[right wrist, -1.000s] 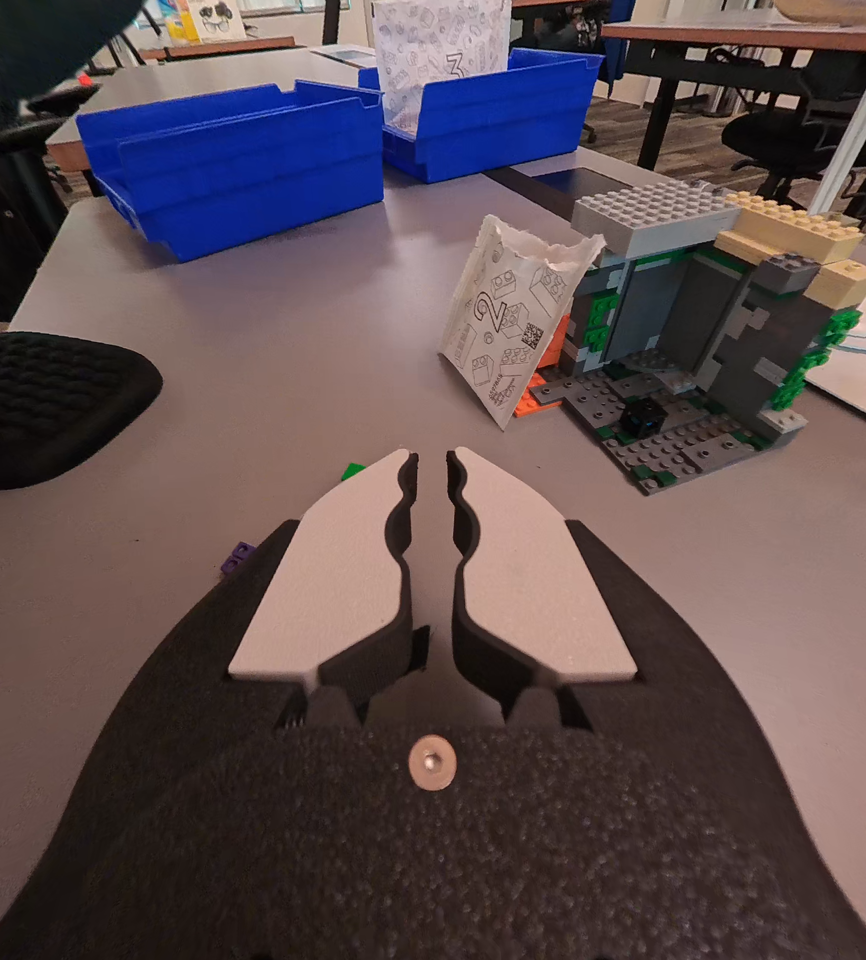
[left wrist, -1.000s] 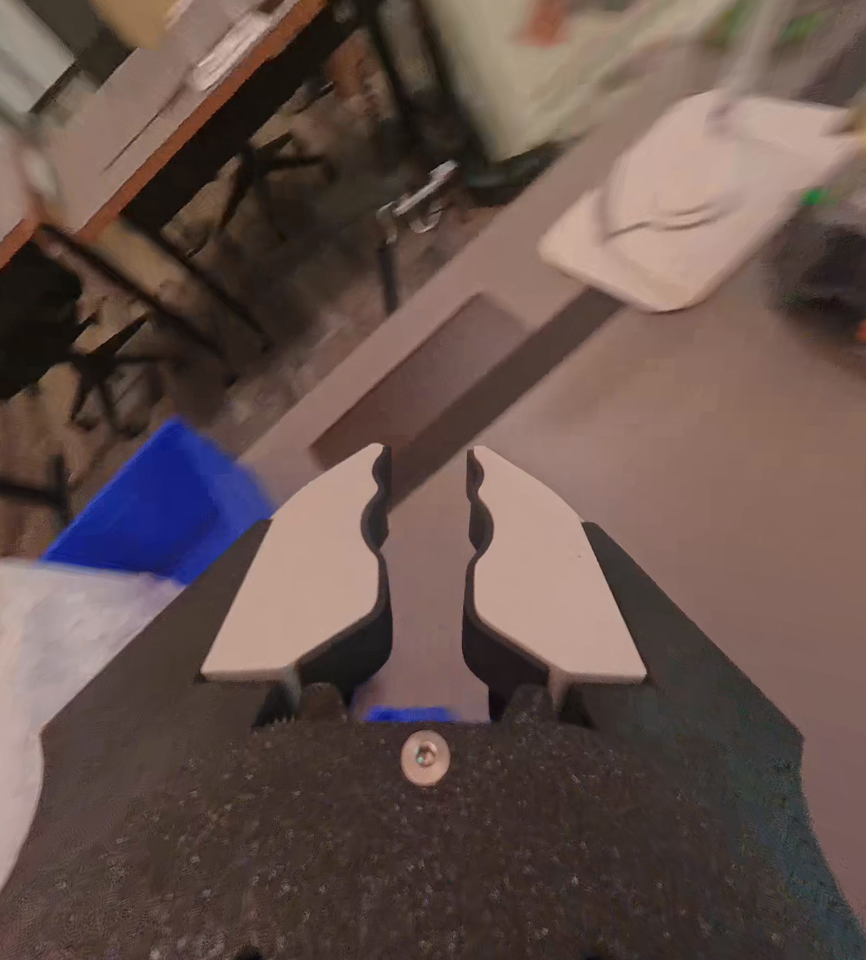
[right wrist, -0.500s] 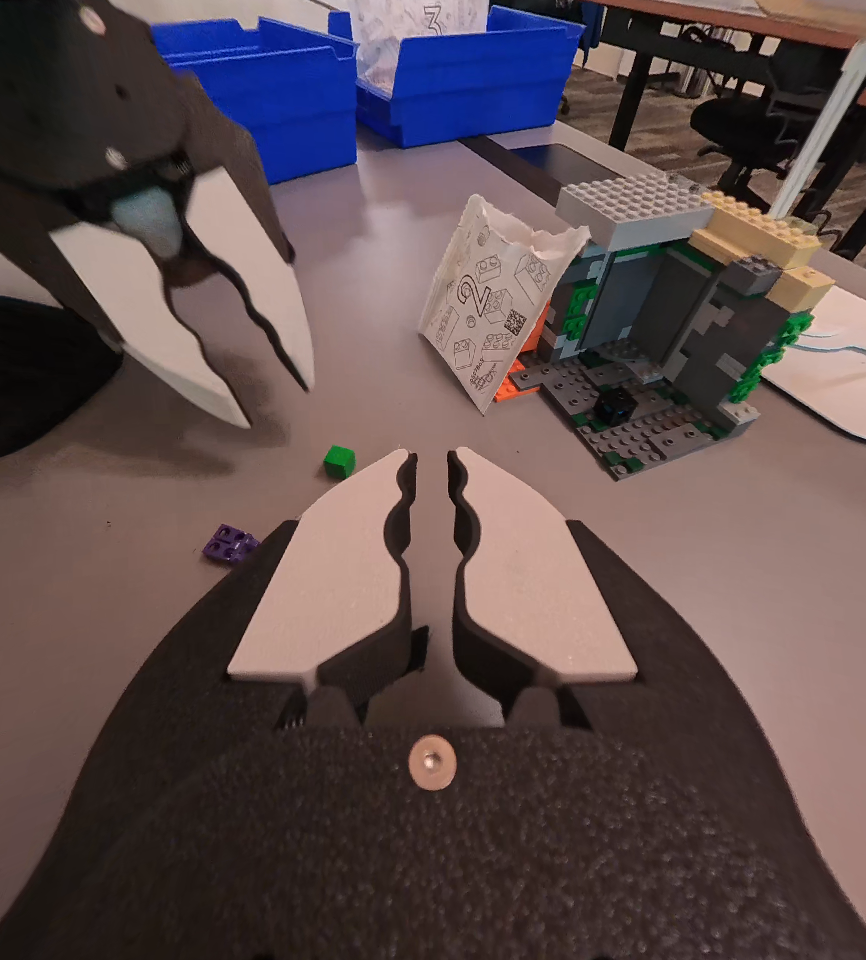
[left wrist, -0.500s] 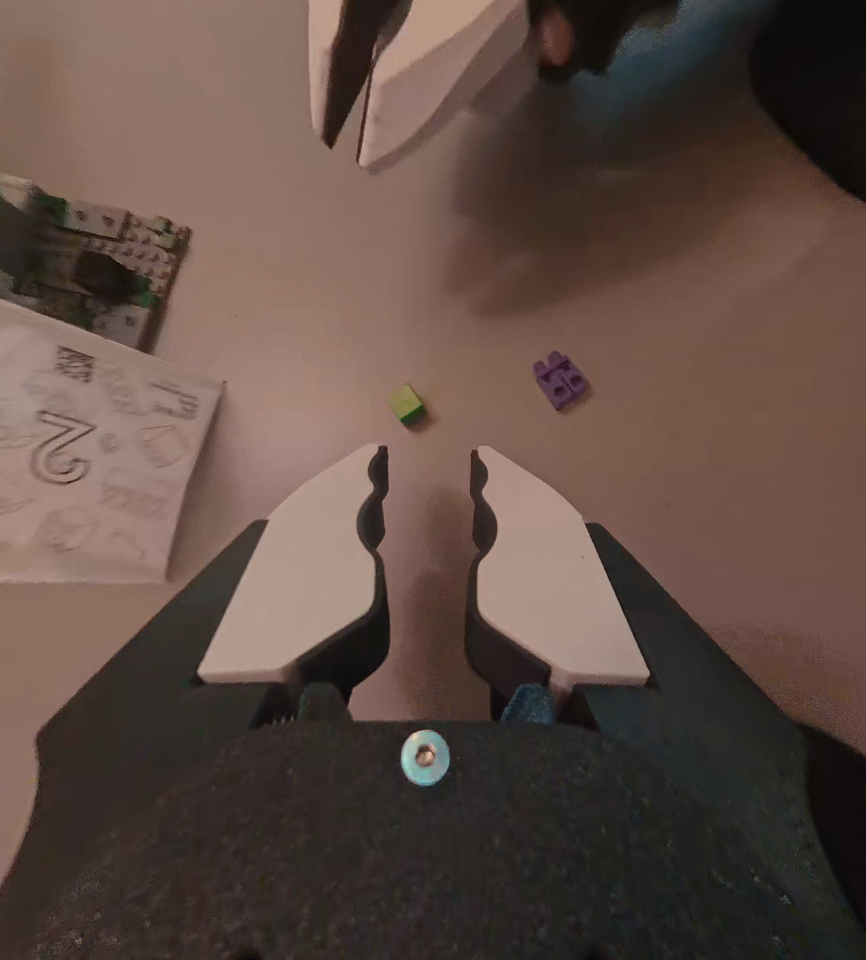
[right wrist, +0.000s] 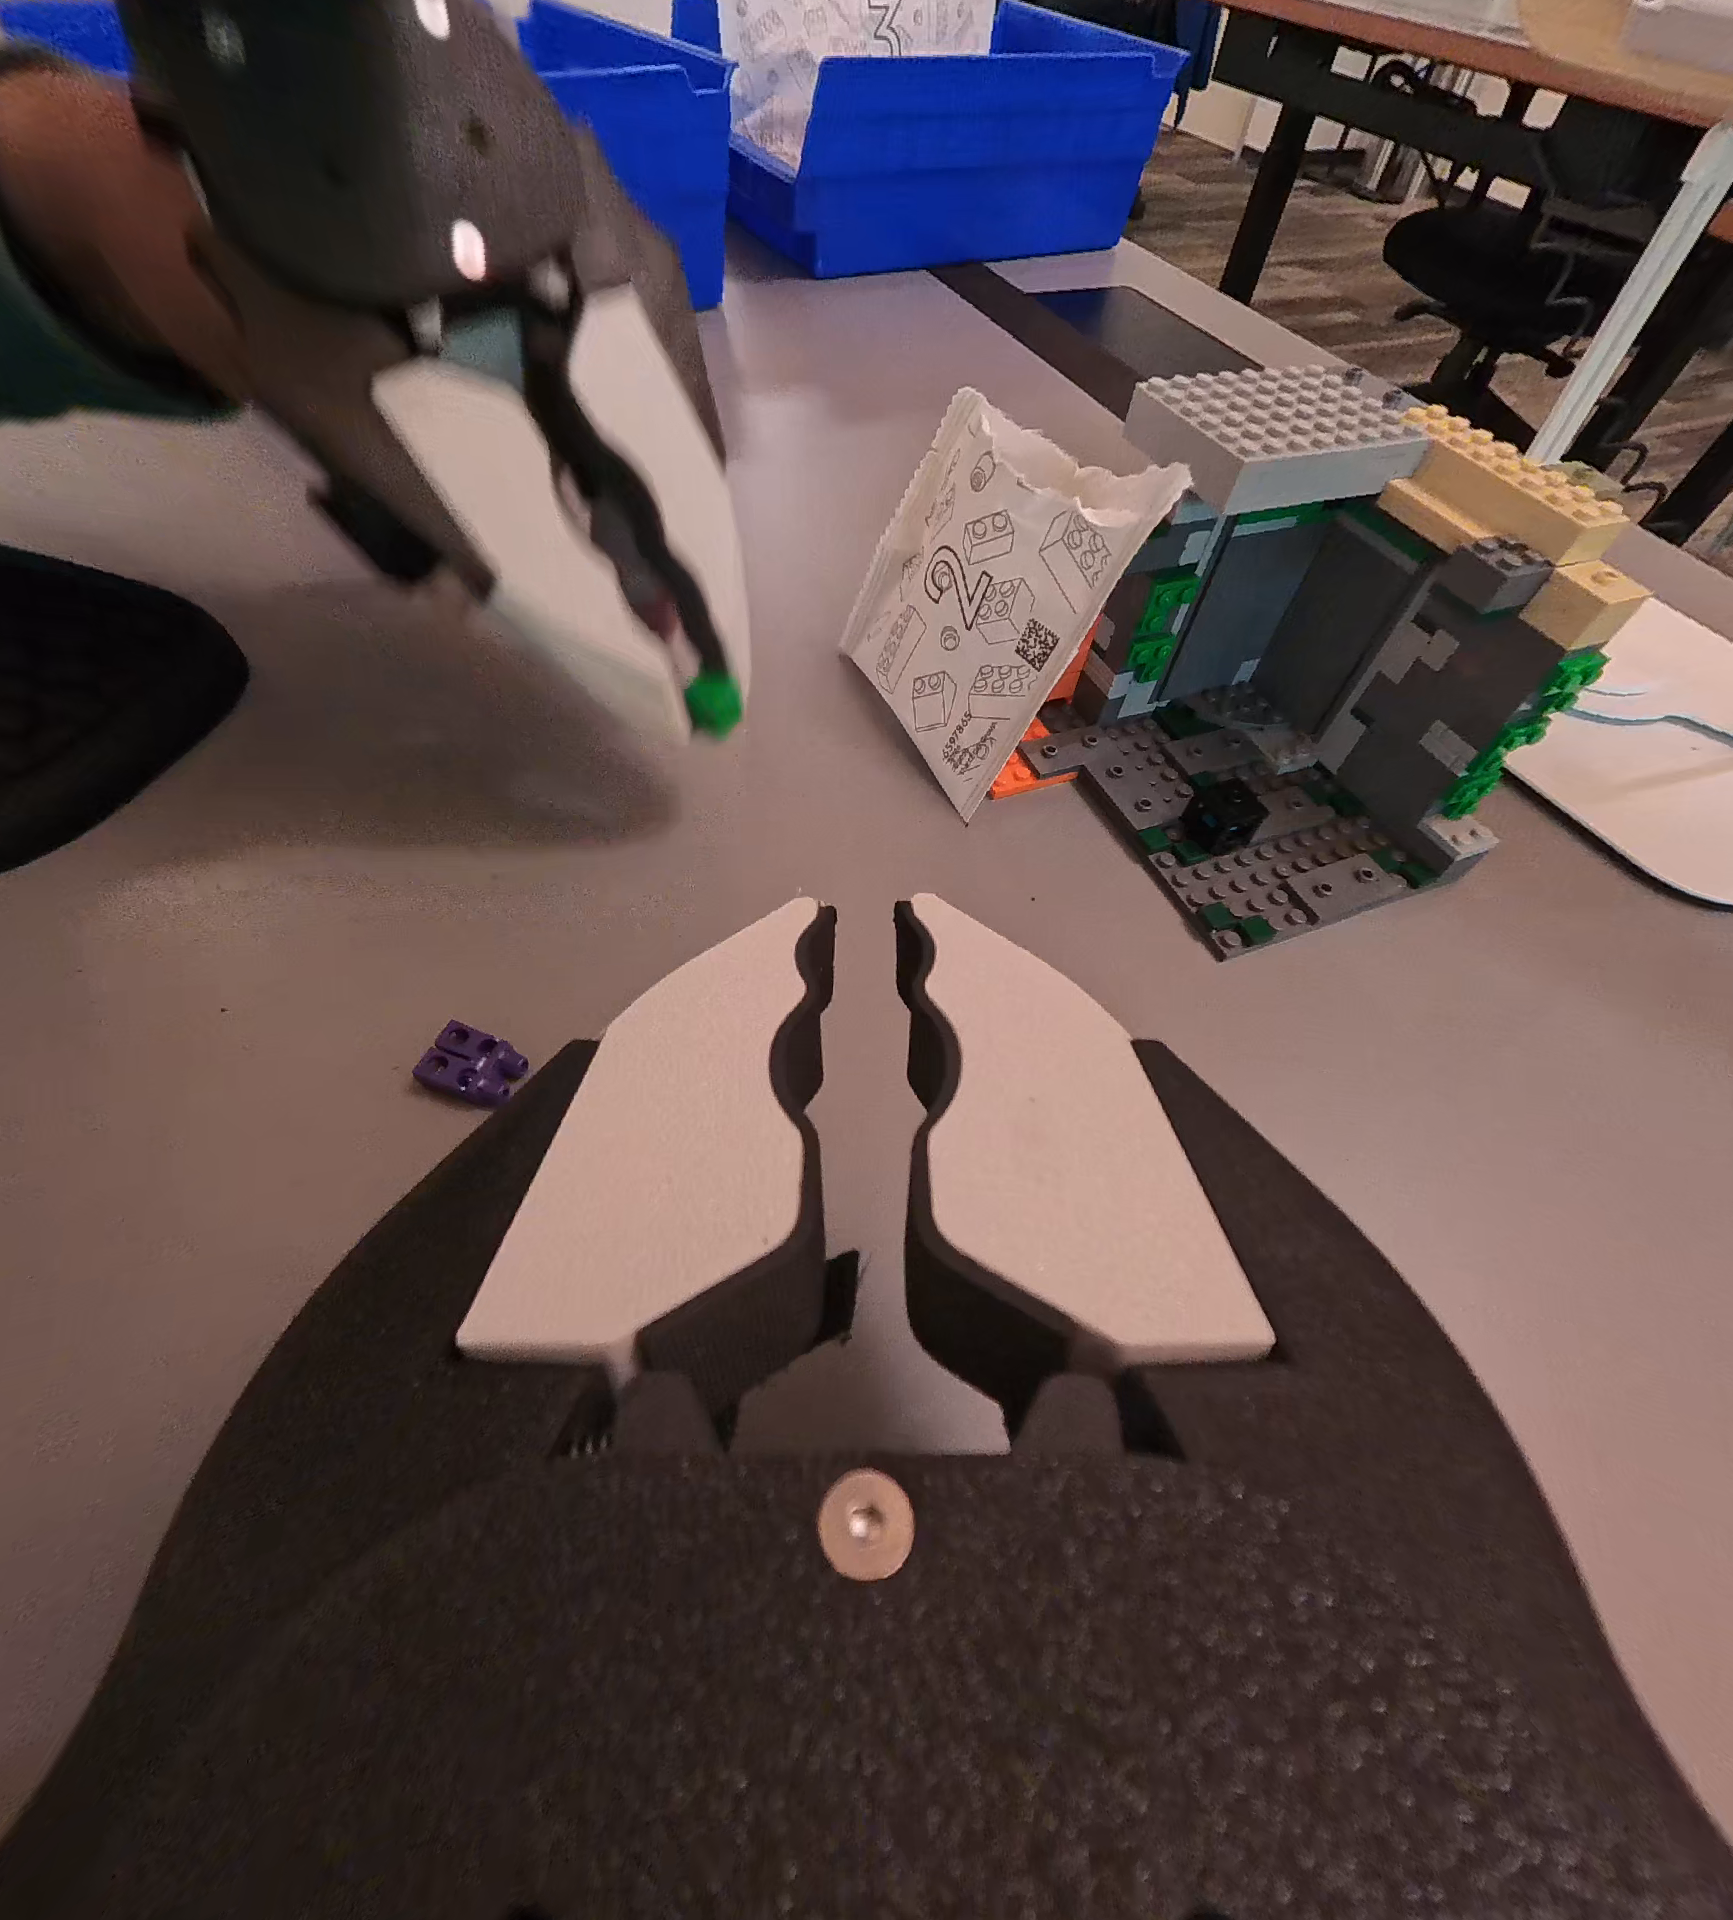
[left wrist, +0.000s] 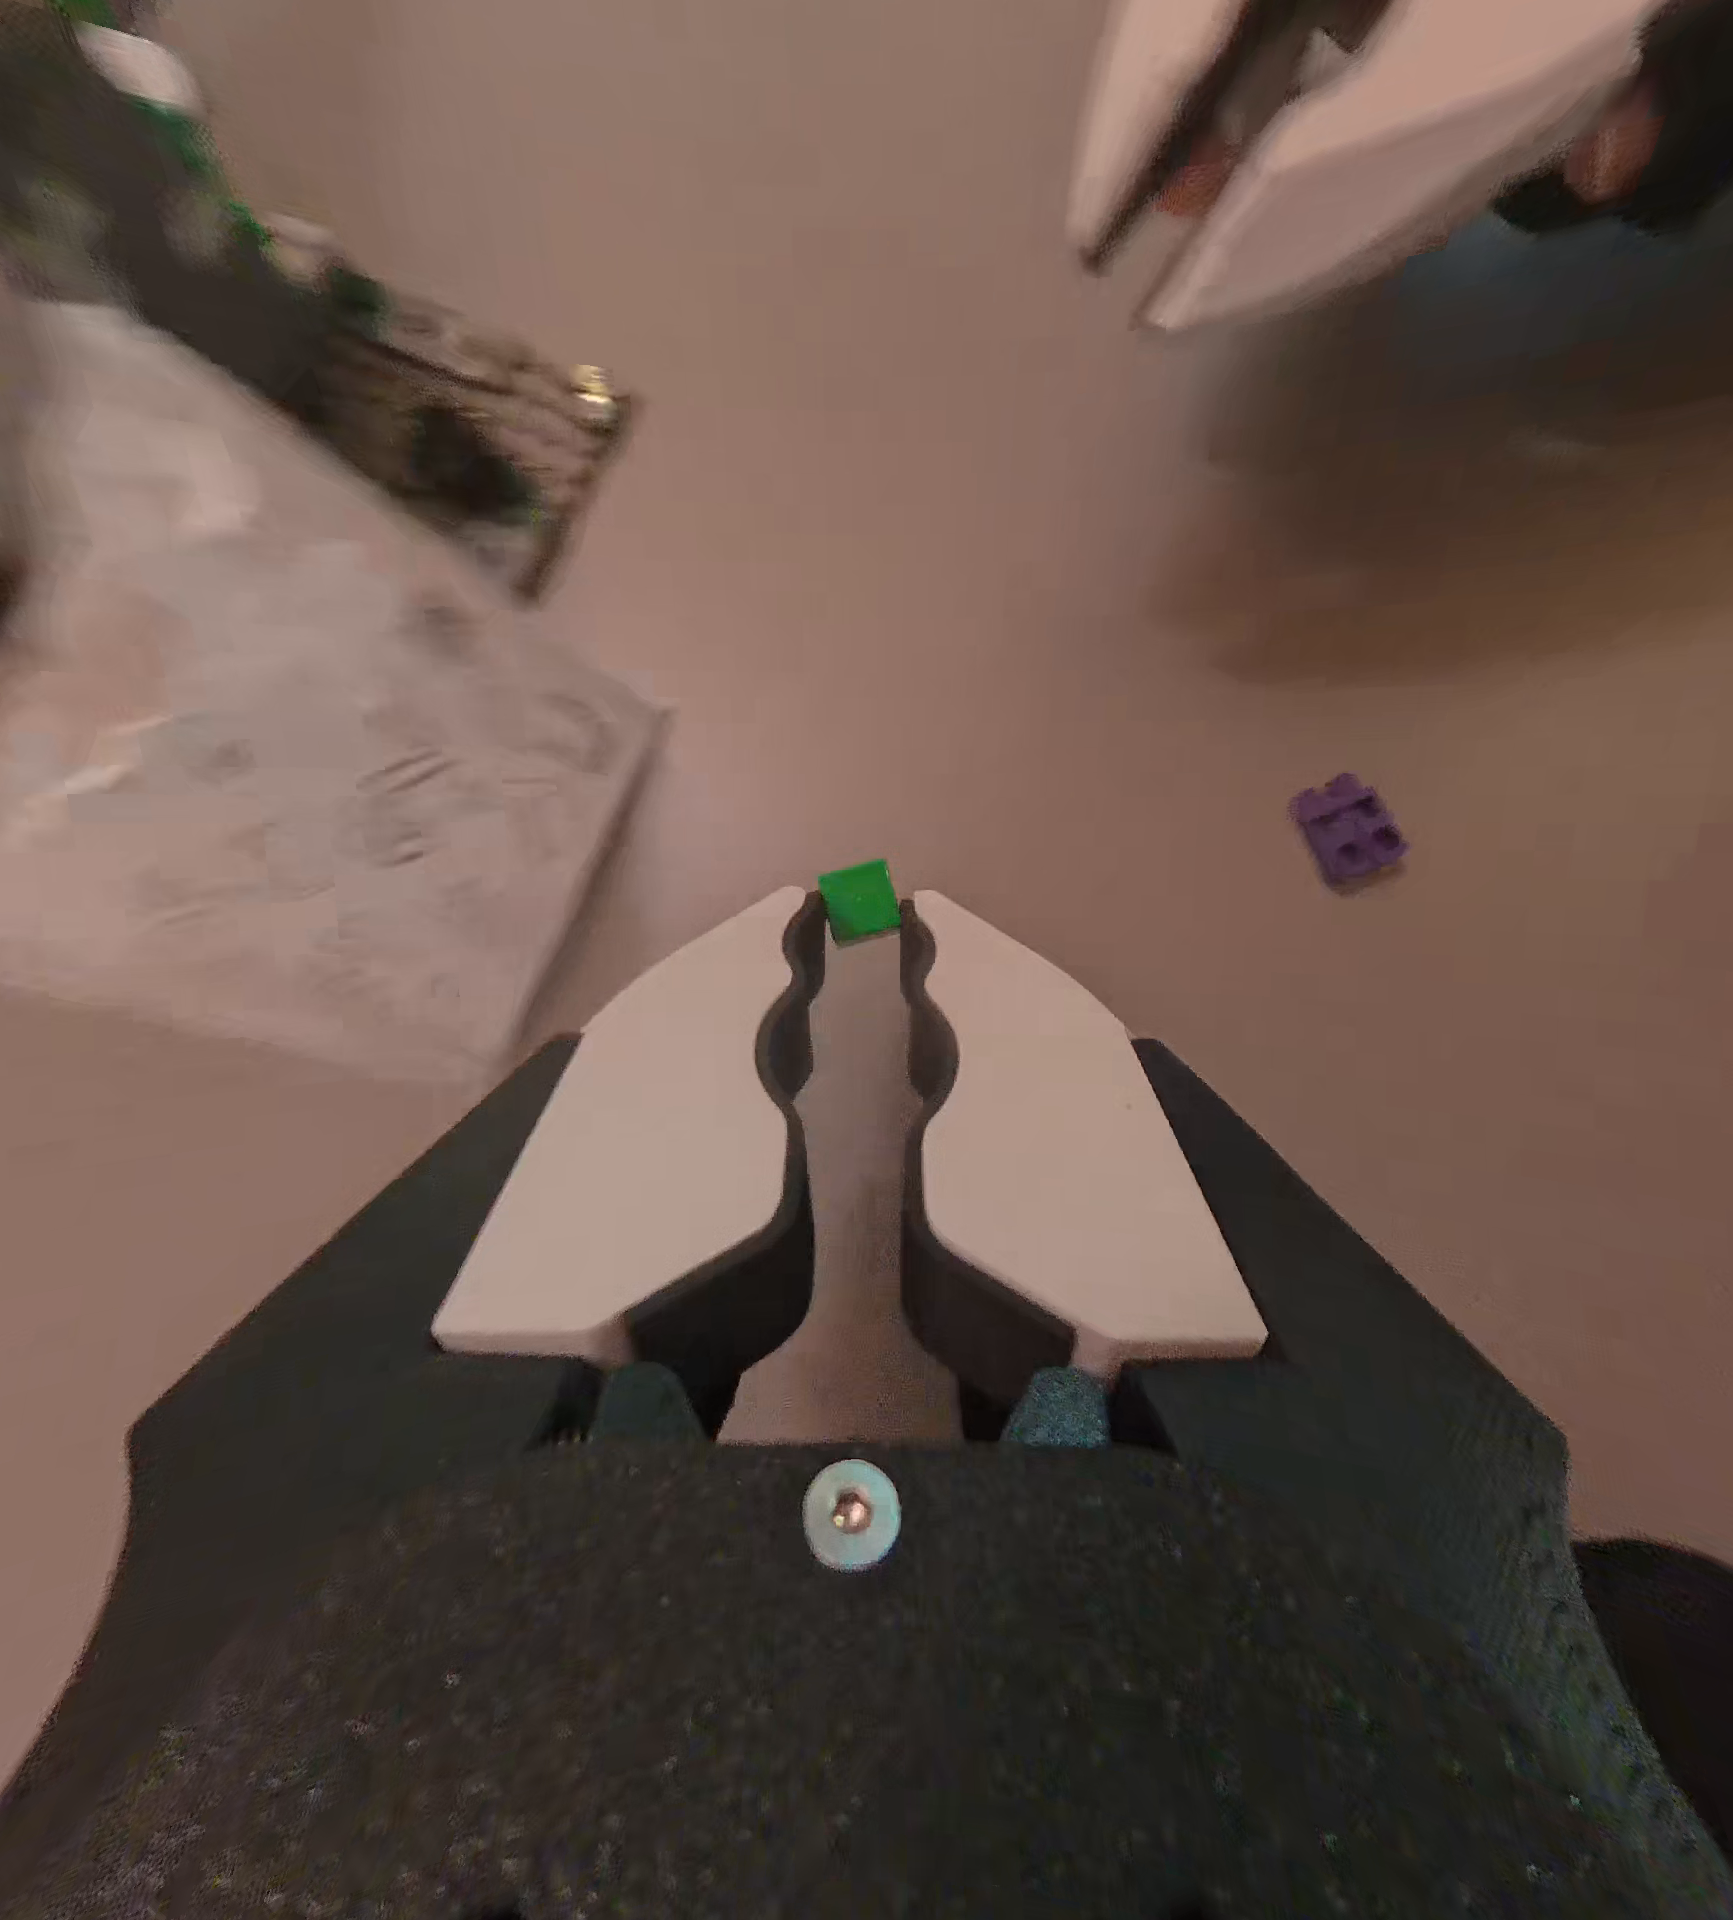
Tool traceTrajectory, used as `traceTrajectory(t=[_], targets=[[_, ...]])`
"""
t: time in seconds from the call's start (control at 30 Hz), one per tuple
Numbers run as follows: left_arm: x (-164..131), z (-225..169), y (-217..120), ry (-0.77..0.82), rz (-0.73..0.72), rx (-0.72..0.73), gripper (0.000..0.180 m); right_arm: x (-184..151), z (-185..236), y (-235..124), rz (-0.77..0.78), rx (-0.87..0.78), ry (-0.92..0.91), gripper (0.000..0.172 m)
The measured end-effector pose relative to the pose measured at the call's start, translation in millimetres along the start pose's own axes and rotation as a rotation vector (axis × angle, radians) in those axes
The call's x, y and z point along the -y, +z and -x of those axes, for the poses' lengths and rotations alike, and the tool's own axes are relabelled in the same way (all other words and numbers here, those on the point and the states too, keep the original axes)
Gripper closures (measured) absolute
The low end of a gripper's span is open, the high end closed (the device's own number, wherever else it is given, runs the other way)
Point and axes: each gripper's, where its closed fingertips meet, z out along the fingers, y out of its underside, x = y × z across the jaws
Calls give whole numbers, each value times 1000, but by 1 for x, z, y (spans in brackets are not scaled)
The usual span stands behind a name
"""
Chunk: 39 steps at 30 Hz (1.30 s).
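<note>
My left gripper (left wrist: 857, 906) is shut on a small green brick (left wrist: 857, 902), pinched between its fingertips. The right wrist view shows this gripper (right wrist: 714, 694) tilted down with the green brick (right wrist: 712, 709) at its tips, a little above the grey table (right wrist: 218, 1039). My right gripper (right wrist: 864, 912) hovers low over the table with a narrow gap between its pads and nothing in it; it also shows blurred in the left wrist view (left wrist: 1122, 281). A small purple piece (right wrist: 469, 1062) lies on the table left of my right gripper, and shows in the left wrist view (left wrist: 1348, 836).
A white printed paper bag (right wrist: 987, 603) leans against a grey, tan and green brick building (right wrist: 1361, 644). Blue bins (right wrist: 945, 135) stand at the back. A black padded object (right wrist: 41, 707) lies at the left. A white sheet (right wrist: 1672, 769) lies at the right. One gripper's finger ends stand about 11 cm off the other's. The small purple piece (right wrist: 469, 1062) is about equally far from each gripper, around 10 cm. Seen from the left wrist view (left wrist: 1368, 819) as well.
My left gripper swung in over the table, came down on the green brick, closed on it and lifted it. My right gripper kept its narrow gap and barely moved.
</note>
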Motion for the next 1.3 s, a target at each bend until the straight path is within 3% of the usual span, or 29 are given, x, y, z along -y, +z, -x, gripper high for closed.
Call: traceTrajectory(t=[0.1,0.23,0.43,0.57,0.7,0.9,1.1,1.3], targets=[[-4,64,-56,-57,-39,186,167,-2,0,1,7,2,0,161],[-31,170,-156,-200,-86,502,167,-5,-1,3,18,1,5,161],[-116,322,-298,-400,-17,906,167,-13,-5,6,33,-9,33,161],[-160,401,-355,-508,30,997,167,-15,-9,7,19,-22,52,161],[-190,463,-378,-592,47,1022,167,-19,-16,10,22,-53,67,161],[-228,518,-369,-722,66,1006,167,-21,-24,14,36,-86,92,161],[-252,535,-361,-819,48,1007,160,-21,-29,14,27,-93,122,161],[-249,530,-361,-827,20,988,150,-22,-27,15,38,-87,106,161]])
